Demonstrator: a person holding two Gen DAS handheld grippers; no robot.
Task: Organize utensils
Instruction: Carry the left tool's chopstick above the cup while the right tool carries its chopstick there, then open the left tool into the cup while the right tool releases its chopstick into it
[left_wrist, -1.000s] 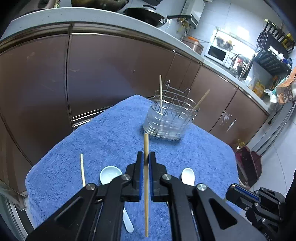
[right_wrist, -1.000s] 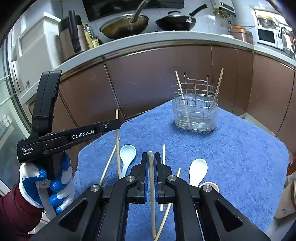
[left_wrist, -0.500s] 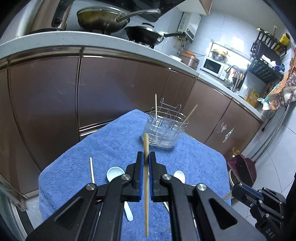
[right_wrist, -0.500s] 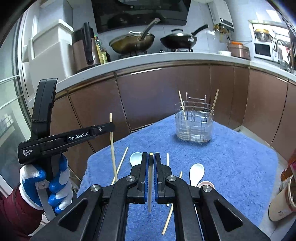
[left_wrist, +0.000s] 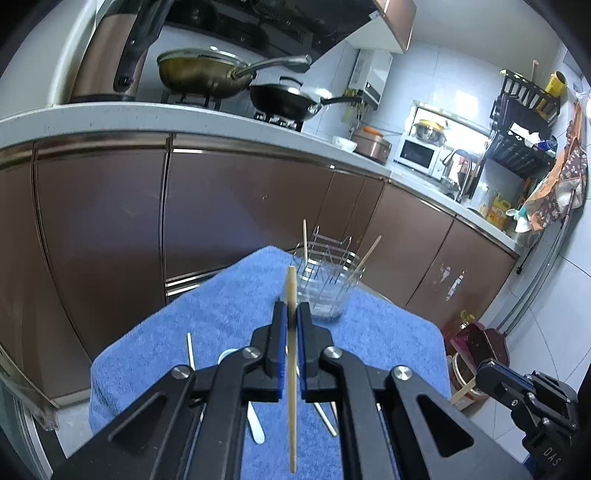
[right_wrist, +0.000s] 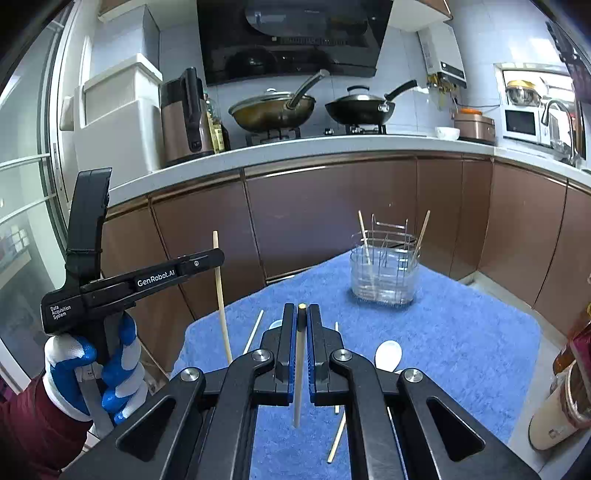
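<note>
My left gripper (left_wrist: 291, 314) is shut on a wooden chopstick (left_wrist: 291, 369), held upright above the blue towel (left_wrist: 229, 314). It also shows in the right wrist view (right_wrist: 218, 258) with its chopstick (right_wrist: 221, 295). My right gripper (right_wrist: 302, 314) is shut on another chopstick (right_wrist: 298, 369), also raised. A wire utensil basket (right_wrist: 384, 269) with two chopsticks in it stands at the towel's far end; it also shows in the left wrist view (left_wrist: 325, 288). Loose chopsticks (right_wrist: 338, 435) and white spoons (right_wrist: 388, 354) lie on the towel.
Brown cabinet fronts (right_wrist: 332, 221) run behind the table under a counter with two woks (right_wrist: 273, 110). A cup (right_wrist: 561, 413) stands at the right edge. A dark bin (left_wrist: 476, 343) sits on the floor to the right.
Both grippers have risen and drawn back from the towel, each still holding its chopstick. The basket and the spoons look smaller and farther below.
</note>
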